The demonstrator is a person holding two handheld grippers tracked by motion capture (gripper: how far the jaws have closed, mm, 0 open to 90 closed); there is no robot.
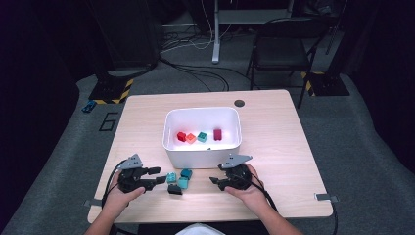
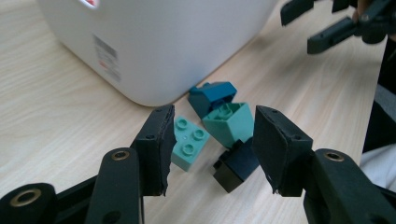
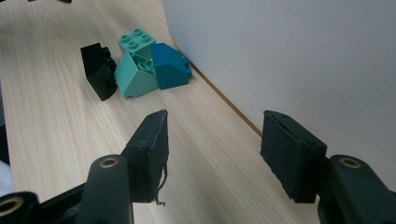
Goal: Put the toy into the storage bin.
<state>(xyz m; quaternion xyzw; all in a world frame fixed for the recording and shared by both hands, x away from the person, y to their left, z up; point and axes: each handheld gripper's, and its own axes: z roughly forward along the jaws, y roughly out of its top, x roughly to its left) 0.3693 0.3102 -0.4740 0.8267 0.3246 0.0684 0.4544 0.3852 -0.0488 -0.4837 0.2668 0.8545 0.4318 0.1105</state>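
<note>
The left gripper (image 1: 157, 177) sits on the wooden table (image 1: 279, 142) at about 7 o'clock from the white bin (image 1: 202, 136), its jaws spread wide and holding nothing. In the left gripper view, those jaws (image 2: 212, 149) frame a small cluster of toy bricks lying just in front of them: a light teal studded brick (image 2: 188, 143) near the left jaw, a teal sloped brick (image 2: 229, 123) at the centre, a black brick (image 2: 236, 164) touching it toward the right jaw, and a dark blue sloped brick (image 2: 212, 95) behind, close against the bin's wall.

The right gripper (image 1: 217, 181) rests at about 5 o'clock from the bin, also wide open and empty (its view (image 3: 212, 154) shows bare tabletop between the jaws, bin wall to the right). The brick cluster lies between the two grippers.

Inside the bin lie a red brick (image 1: 181, 136), an orange one (image 1: 191, 138), a teal one (image 1: 202, 137) and a dark red one (image 1: 218, 134).
</note>
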